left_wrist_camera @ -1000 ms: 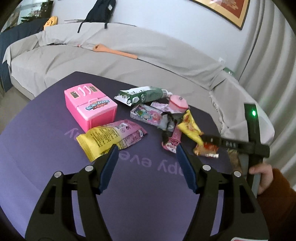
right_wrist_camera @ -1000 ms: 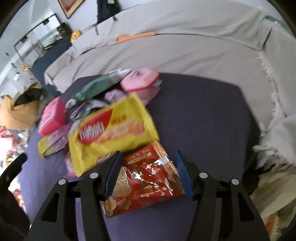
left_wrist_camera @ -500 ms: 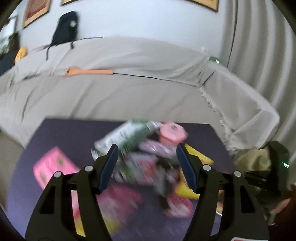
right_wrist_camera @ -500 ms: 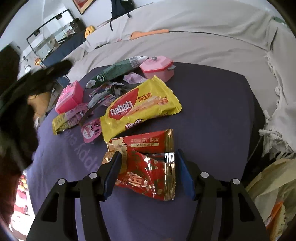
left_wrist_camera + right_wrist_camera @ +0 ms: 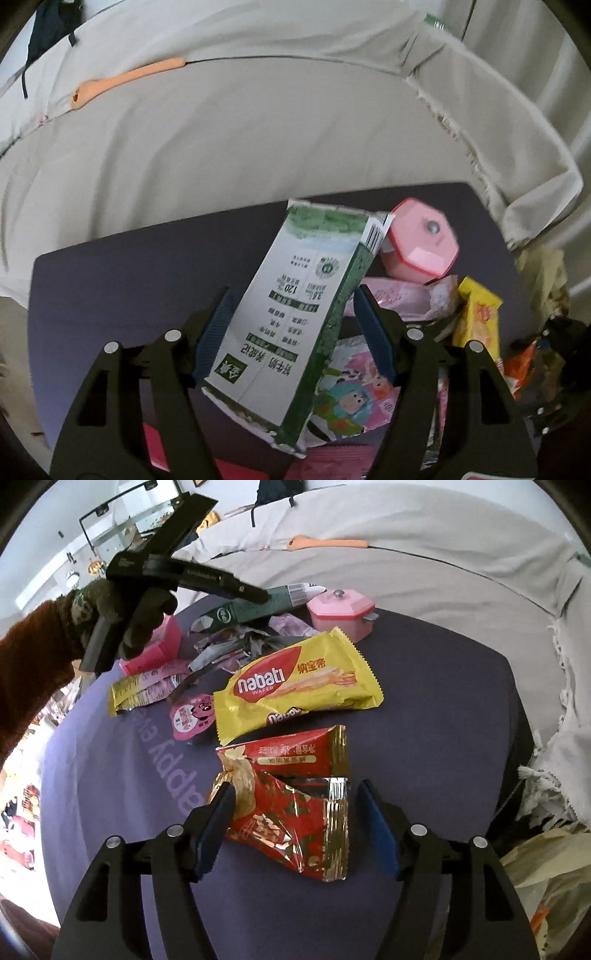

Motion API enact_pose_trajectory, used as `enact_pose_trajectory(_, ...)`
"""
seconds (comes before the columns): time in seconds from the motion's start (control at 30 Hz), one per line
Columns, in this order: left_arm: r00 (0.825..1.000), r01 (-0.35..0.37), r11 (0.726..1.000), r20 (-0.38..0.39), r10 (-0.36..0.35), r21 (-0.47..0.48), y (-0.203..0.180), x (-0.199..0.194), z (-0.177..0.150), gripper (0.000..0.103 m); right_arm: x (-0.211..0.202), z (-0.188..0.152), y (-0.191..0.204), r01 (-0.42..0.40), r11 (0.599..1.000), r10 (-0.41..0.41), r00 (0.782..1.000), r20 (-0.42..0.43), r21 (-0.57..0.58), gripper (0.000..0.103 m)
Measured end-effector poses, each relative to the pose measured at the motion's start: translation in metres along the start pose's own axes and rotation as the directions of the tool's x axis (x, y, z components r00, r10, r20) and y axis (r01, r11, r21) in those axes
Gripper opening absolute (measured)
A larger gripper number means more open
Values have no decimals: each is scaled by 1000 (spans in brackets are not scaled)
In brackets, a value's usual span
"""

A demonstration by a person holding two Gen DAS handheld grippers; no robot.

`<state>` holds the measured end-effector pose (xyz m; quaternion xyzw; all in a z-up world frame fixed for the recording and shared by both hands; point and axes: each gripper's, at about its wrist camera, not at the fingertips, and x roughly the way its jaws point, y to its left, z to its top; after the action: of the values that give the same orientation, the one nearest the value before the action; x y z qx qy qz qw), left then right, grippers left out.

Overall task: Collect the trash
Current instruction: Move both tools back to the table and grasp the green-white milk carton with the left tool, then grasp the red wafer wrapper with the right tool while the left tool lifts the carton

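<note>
- While my left claw [image 5: 291, 325] sits astride the green-white milk carton [image 5: 295, 314], pads w/ gaps either side, not pressing; carton lies on the wrapper pile on the purple surface [image 5: 147, 266]
- My right claw [image 5: 295, 827] is opening; red snack wrapper [image 5: 291, 812] lies btwn its pads on the surface, right pad clear of it
- Yellow wafer pack [image 5: 295, 686] just beyond; pink pot [image 5: 421, 247] beside carton

A home living room: a long sofa [image 5: 258, 129] under a loose beige cover curves behind a low purple bench [image 5: 443, 686] strewn with snack wrappers [image 5: 295, 686] and pink toys [image 5: 340, 609]. Pale curtains [image 5: 535, 55] hang at the right, a dark bag [image 5: 273, 491] rests on the sofa back, and a glass cabinet [image 5: 122, 520] stands by the far wall
</note>
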<state>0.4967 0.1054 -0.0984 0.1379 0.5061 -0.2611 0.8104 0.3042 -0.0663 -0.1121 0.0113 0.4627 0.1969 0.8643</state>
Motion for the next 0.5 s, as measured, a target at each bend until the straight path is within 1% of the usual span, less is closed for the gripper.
enact_pose_trajectory(0.07,997,-55,998,-49,55,-3,-4,9,-3,64,0,0,0,-3,1000,3,1000,1,3,65)
enact_pose_trajectory(0.13,996,-79,996,-54,77,-30,-5,10,-7,65,0,0,2,10,1000,-10,1000,-5,-8,65)
enact_pose_trajectory(0.17,996,-82,995,-41,79,-61,-4,7,-8,61,-1,0,3,19,1000,-19,1000,-9,-12,65)
enact_pose_trajectory(0.2,997,-69,992,-27,66,-103,-3,3,-9,56,-2,0,5,26,1000,-26,1000,-14,-11,65)
enact_pose_trajectory(0.27,999,-32,977,19,37,-211,0,-14,-17,55,-8,-4,6,16,1000,-16,1000,-8,-4,65)
enact_pose_trajectory(0.33,997,-22,965,64,40,-260,-5,-34,-31,55,-15,-8,7,15,1000,-15,1000,8,-10,65)
enact_pose_trajectory(0.4,992,-39,961,105,70,-275,-18,-54,-47,54,-25,-10,7,27,1000,-26,999,33,-6,65)
enact_pose_trajectory(0.43,986,-50,956,137,93,-288,-28,-69,-58,54,-29,-10,5,26,1000,-26,999,47,2,65)
enact_pose_trajectory(0.5,977,-41,949,185,104,-312,-41,-91,-77,54,-38,-10,2,27,999,-29,997,75,23,65)
